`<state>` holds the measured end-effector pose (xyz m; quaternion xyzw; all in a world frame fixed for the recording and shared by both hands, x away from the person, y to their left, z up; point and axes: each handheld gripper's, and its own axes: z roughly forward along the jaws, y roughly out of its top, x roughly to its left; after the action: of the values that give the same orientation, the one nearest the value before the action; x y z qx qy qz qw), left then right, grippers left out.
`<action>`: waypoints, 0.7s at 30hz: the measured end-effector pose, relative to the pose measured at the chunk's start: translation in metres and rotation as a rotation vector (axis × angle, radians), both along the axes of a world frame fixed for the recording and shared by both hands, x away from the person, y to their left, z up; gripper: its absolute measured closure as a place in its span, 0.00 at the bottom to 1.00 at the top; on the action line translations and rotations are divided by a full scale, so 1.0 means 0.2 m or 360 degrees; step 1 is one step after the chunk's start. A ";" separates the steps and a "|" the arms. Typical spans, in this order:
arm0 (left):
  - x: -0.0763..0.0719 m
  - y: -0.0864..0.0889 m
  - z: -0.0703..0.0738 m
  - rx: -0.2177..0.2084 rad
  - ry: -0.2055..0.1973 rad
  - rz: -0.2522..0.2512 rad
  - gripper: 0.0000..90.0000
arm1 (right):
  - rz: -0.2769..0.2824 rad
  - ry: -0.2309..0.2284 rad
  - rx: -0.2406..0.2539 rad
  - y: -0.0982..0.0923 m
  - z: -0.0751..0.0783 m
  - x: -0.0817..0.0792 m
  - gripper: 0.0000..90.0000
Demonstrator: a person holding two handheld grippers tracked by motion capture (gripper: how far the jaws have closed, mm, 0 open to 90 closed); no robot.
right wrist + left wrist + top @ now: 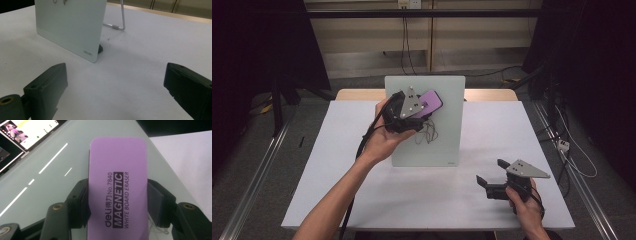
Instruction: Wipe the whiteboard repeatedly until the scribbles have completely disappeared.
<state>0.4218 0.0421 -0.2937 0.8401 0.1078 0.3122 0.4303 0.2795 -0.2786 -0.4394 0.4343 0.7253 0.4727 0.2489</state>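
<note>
The left gripper was clamped on a purple eraser, a pad pressed on each long side. The eraser was a smooth oblong block with rounded corners; its long axis ran away from the jaws, pointing toward one o'clock in the high view. It lay against the upper part of the board, a pale, glossy glass-like panel leaning back on a thin metal stand, with thin scribbled lines at five o'clock from the eraser. The right gripper rested low on the matte white table at four o'clock from the board, its jaws wide apart and empty
</note>
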 end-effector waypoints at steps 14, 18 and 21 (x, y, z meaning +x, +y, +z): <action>-0.05 -0.05 -0.15 0.0131 0.0063 -0.0049 0.46 | -0.0002 0.0000 -0.0002 0.00 0.00 0.00 0.06; -0.07 -0.05 -0.19 0.0150 0.0088 -0.0069 0.46 | -0.0001 0.0000 -0.0004 0.00 0.00 0.00 0.06; -0.06 -0.05 -0.19 0.0147 0.0111 -0.0076 0.46 | -0.0005 0.0001 0.0001 0.00 0.00 0.00 0.06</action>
<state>0.4095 0.0317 -0.3316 0.8718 0.0882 0.2769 0.3944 0.2796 -0.2783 -0.4396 0.4356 0.7246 0.4723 0.2492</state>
